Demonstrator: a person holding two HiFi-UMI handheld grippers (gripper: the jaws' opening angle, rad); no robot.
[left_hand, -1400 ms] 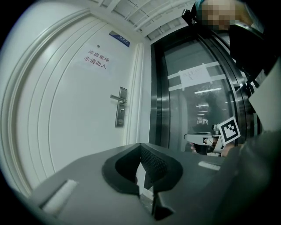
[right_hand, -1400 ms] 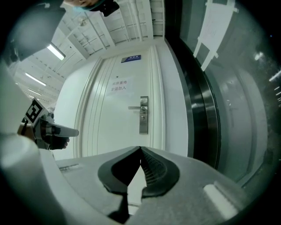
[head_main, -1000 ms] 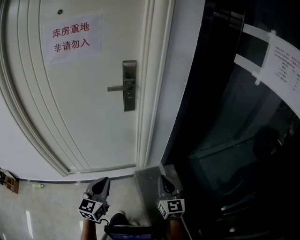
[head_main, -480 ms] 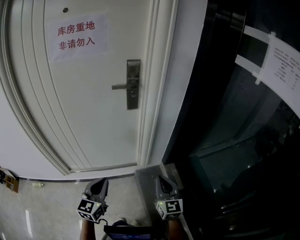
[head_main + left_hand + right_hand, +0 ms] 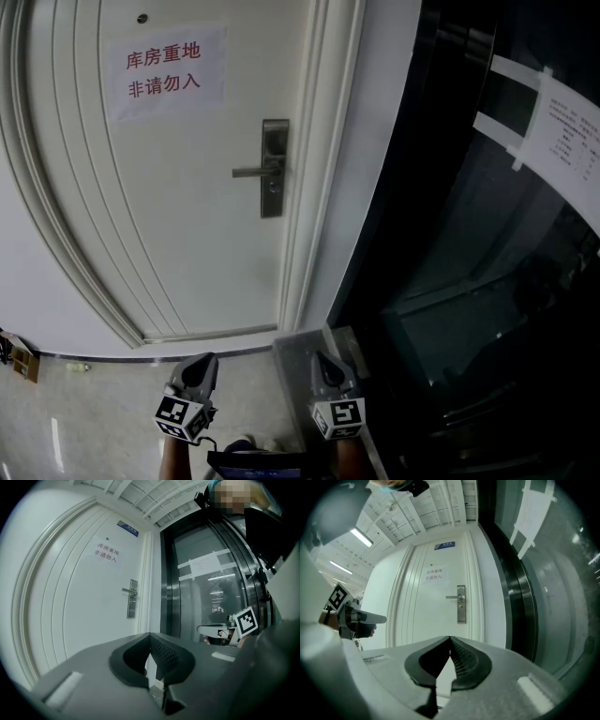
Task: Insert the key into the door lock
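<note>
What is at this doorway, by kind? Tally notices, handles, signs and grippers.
Paper notices: 2, door notice and glass notice
Lever handle: 1
Blue door sign: 1
Grippers: 2, left gripper and right gripper
Total: 6

Red-lettered paper notice (image 5: 167, 71) posted upper left; white printed sheet (image 5: 567, 131) taped to dark glass partition (image 5: 469, 262); pale floor tiles (image 5: 94, 422) below.
</note>
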